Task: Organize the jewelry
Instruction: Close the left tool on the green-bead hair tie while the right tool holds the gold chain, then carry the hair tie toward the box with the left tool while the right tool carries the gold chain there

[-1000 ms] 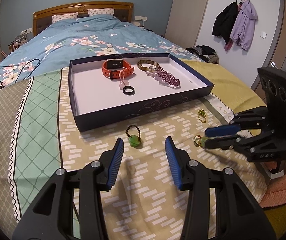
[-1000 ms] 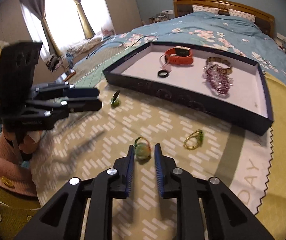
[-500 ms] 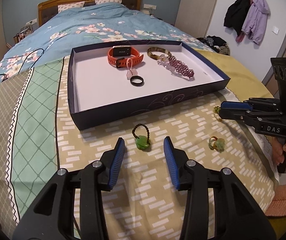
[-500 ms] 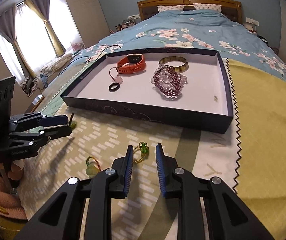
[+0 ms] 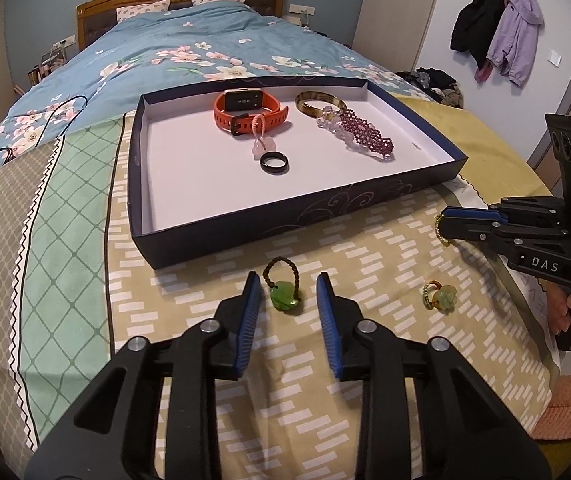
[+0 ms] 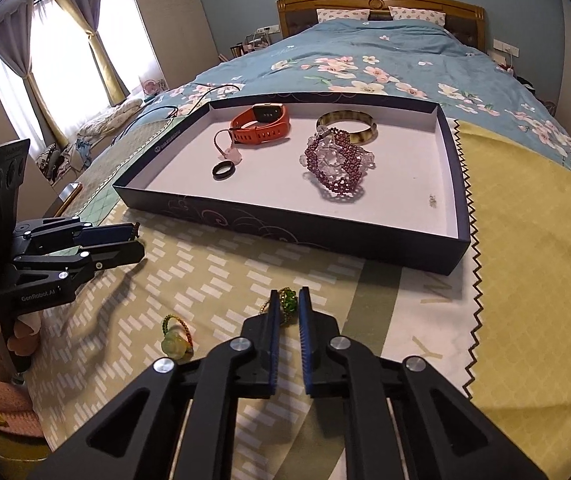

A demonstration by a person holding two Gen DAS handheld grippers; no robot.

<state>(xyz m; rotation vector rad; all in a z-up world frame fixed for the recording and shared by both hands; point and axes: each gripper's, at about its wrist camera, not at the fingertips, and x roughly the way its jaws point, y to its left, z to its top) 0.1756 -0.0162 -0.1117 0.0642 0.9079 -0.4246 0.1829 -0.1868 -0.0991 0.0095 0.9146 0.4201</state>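
Note:
A green stone pendant on a dark cord loop (image 5: 283, 298) lies on the patterned cloth between the fingers of my left gripper (image 5: 287, 282). Its jaws are closing, with a gap still showing on both sides. My right gripper (image 6: 288, 296) points down at the cloth with its jaws closing, the pads pinching a gold ring with green beads (image 6: 288, 303). In the left wrist view that ring (image 5: 440, 232) peeks out under the right gripper (image 5: 445, 216). A pale green flower ring (image 5: 441, 298) lies loose between the two grippers.
A dark blue tray (image 5: 285, 222) with a white floor holds an orange watch (image 5: 249, 110), a tortoise bangle (image 5: 317, 102), a purple bead bracelet (image 5: 361, 136), a black ring (image 5: 274, 162) and a pink charm. All of it rests on a bed; a hand (image 5: 565, 312) grips the right handle.
My right gripper left the pale flower ring, moved to the gold bead ring and closed on it. My left gripper came forward around the green pendant and its jaws narrowed.

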